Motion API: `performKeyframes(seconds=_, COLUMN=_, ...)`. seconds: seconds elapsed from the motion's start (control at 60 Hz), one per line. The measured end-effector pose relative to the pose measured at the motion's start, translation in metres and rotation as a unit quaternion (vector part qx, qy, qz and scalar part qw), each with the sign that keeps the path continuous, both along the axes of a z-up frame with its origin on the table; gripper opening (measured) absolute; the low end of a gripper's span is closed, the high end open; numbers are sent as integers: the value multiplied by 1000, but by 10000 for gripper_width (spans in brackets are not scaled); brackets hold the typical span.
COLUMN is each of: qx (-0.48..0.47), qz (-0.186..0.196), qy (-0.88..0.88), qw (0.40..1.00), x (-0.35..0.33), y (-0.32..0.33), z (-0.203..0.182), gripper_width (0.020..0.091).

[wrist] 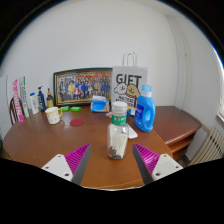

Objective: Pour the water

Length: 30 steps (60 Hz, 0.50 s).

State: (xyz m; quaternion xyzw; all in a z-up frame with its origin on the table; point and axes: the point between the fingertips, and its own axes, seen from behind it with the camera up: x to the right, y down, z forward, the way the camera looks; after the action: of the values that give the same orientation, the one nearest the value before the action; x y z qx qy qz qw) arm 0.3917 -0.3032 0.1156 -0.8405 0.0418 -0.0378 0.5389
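A clear jar (118, 132) with a green-white lid and a label stands upright on the brown wooden table (60, 145), with dark contents at its bottom. It sits just ahead of my gripper (113, 160), in line with the gap between the fingers. Both pink-padded fingers (72, 160) are spread wide with nothing between them, apart from the jar. A white mug (53, 115) stands at the far left of the table.
A blue detergent bottle (145, 110) stands right of the jar. Behind are a white GIFT bag (129, 84), a framed photo (82, 87), a blue box (99, 104), a red coaster (77, 122) and several bottles (34, 100) at left. A radiator (207, 147) is at right.
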Motion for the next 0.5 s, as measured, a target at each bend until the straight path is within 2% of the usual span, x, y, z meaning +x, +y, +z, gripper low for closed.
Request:
performKeyframes(seconds=0.183, qx=19, qz=13, qy=16, qw=1000, x=27, y=63, z=-31, gripper_width=857)
performKeyframes(seconds=0.267, qx=29, qz=22, qy=27, qw=999, x=27, y=85, z=-42, gripper_width=836)
performKeyframes(seconds=0.4, qx=35, qz=30, qy=33, qw=998, x=23, y=102, z=-59, gripper_width=673)
performKeyframes(seconds=0.433, qx=39, qz=32, qy=34, qw=998, x=21, y=107, z=-61, gripper_width=610)
performKeyframes(seconds=0.45, qx=41, qz=31, qy=34, qw=998, x=22, y=109, z=-62, gripper_width=553)
performKeyframes(seconds=0.5, qx=52, qz=27, qy=28, qw=998, x=23, y=110, z=-58, gripper_width=542)
